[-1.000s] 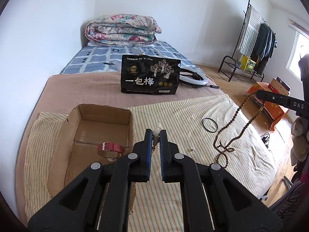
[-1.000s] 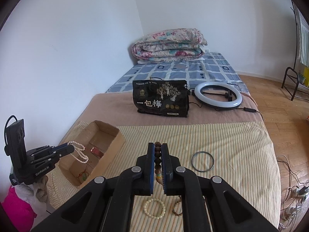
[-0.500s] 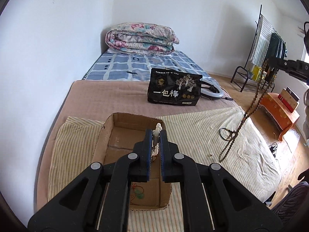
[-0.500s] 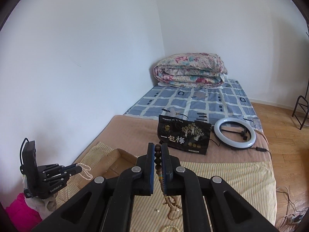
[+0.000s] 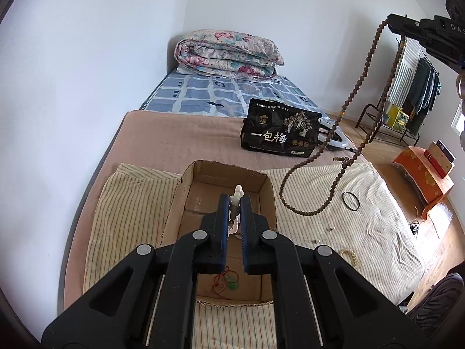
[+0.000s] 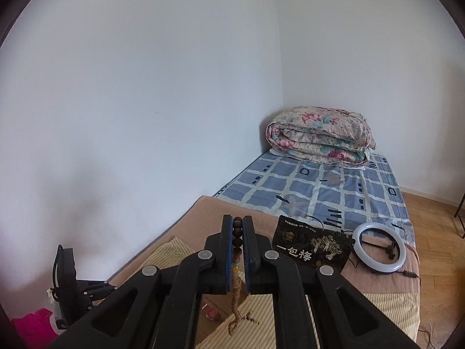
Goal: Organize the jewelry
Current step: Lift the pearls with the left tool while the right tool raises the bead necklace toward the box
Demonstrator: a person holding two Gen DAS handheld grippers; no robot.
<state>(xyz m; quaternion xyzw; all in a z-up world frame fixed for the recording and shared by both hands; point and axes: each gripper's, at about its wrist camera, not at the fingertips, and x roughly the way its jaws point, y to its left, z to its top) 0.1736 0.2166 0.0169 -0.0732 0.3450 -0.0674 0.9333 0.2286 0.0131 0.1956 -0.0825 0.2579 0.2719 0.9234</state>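
one cardboard box point(image 5: 270, 195), two bead necklaces point(image 5: 360, 87), one black ring point(image 5: 350, 201)

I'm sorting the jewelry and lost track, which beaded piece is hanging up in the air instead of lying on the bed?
The long brown bead necklace: it dangles from the right gripper, while the small cream bead bracelet lies flat on the striped cloth.

A cardboard box point(image 5: 180, 203) stood on a striped cloth point(image 5: 125, 203) on the bed point(image 5: 174, 133), with a pendant on a cord point(image 5: 228, 283) inside at its near end. Right of the box on the cloth lay a thin ring point(image 5: 350, 201) and, nearer, a bead bracelet point(image 5: 350, 256). Behind the box stood a printed bag point(image 5: 280, 129), a ring light point(image 6: 379, 248) to its right, and a folded quilt point(image 5: 226, 53) at the bed's far end.
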